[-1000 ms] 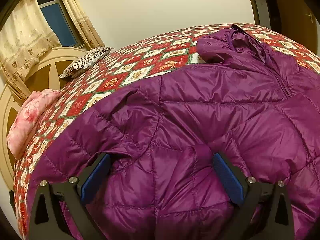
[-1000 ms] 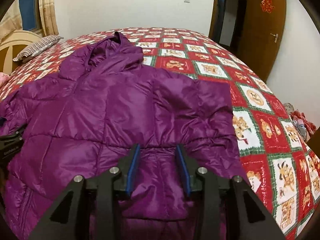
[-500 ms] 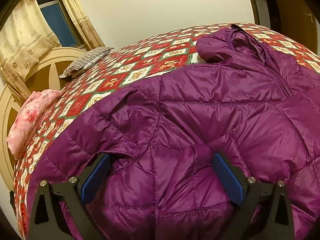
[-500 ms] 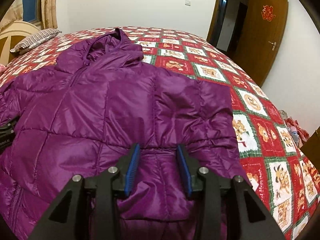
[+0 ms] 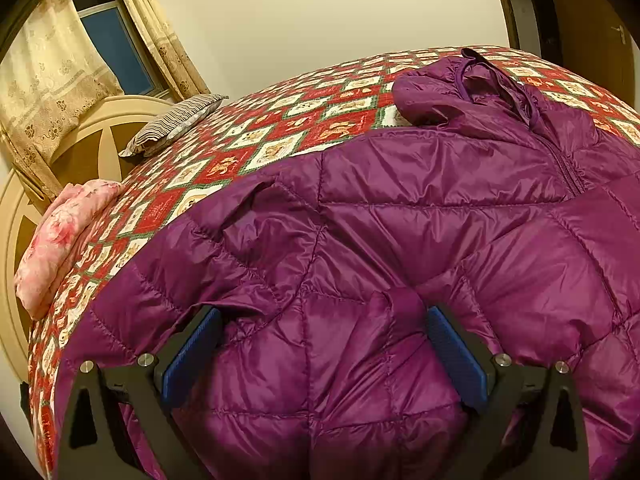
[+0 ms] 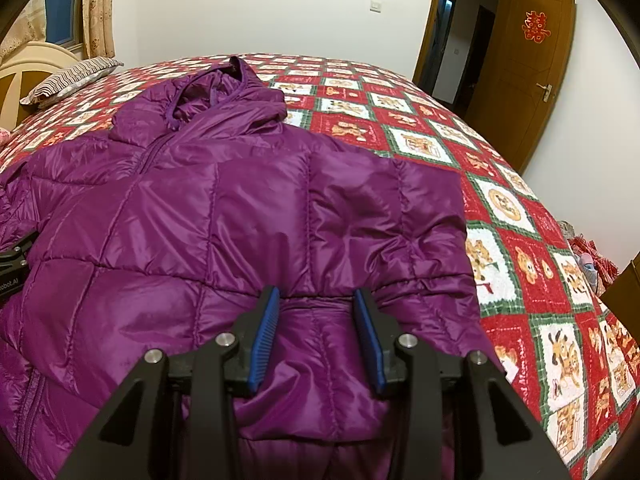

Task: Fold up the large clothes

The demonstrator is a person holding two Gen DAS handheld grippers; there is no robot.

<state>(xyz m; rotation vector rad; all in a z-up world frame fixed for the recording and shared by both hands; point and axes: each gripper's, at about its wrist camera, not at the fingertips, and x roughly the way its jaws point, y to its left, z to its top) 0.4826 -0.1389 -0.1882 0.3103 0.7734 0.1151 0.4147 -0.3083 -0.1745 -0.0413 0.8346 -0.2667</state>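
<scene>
Spread flat on quilt (image 6: 500, 208): purple jacket (image 6: 248, 208). Left gripper (image 5: 320, 344) wide, straddling hem at lower centre; right gripper (image 6: 316, 332) half-closed around padded hem, grip uncertain; apparently readying fold.

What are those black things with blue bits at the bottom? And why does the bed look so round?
Those are tongs. A person holds one pair in each hand, and a small camera on each looks out along it. Its wide lens bends the bed round.

One picture comes from the left tongs, the other from the right tongs. A puffy purple jacket lies spread on the red patterned bedspread, hood away from us. Each pair has a bunch of jacket between its blue pads. The right pair looks closed on it; whether the wider left pair squeezes, I cannot tell. A striped pillow lies further back.
</scene>
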